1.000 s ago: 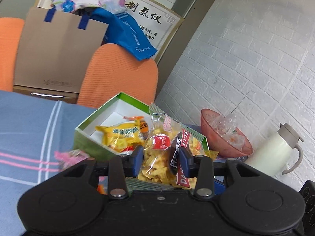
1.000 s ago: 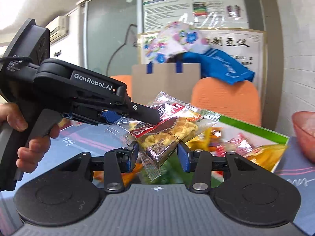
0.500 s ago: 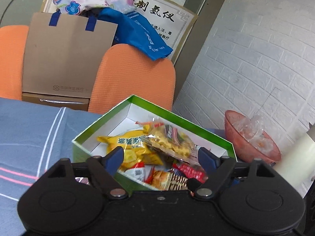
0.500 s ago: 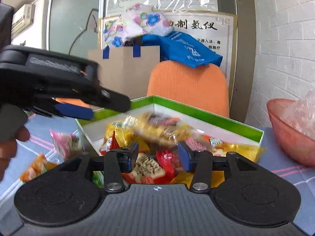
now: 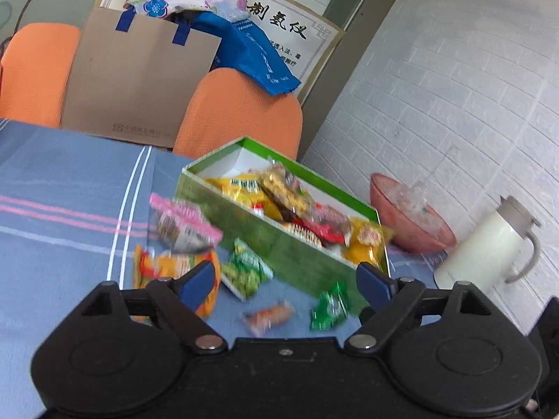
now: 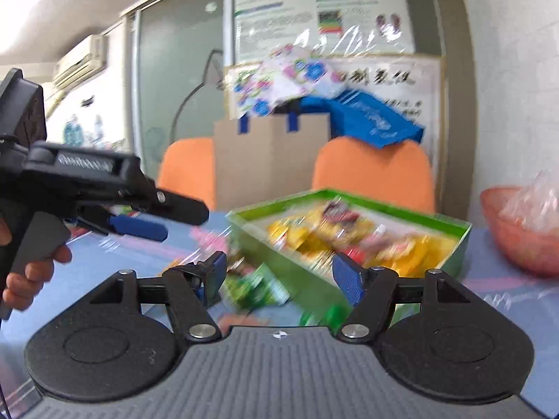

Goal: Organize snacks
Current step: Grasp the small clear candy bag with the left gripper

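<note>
Several loose snack packets lie on the blue striped tablecloth (image 5: 70, 188), and going from left to right in the left wrist view they start with an orange packet (image 5: 164, 269) partly hidden behind the left gripper's left fingertip. Just above it sits a pink-edged packet (image 5: 183, 223), close to the near wall of the green box (image 5: 279, 244). Next comes a green packet (image 5: 246, 272) lying just beside that wall, then a small orange candy (image 5: 269, 314) and a small green candy (image 5: 330, 305) on the cloth near the box's right corner. The left gripper (image 5: 284, 281) is spread wide with nothing between its blue pads — it hovers over these packets, empty.

The box itself stands open on the cloth and is heaped with yellow, red and clear-wrapped snacks (image 5: 297, 206). Further right, a pink bowl (image 5: 412, 234) holding crumpled clear plastic sits just beyond the box, and a white jug (image 5: 489, 248) with a grey lid stands beside the bowl, near the white brick wall.

The right wrist view is blurred. At its left edge a hand (image 6: 31, 269) holds the left gripper's handle. The right gripper (image 6: 279, 276) is also parted and carries nothing — it points at the box (image 6: 349, 195), with the green packet (image 6: 258, 286) showing between its fingers. Behind the table stand two orange chairs (image 6: 374, 167) and a brown paper bag (image 6: 269, 160).
</note>
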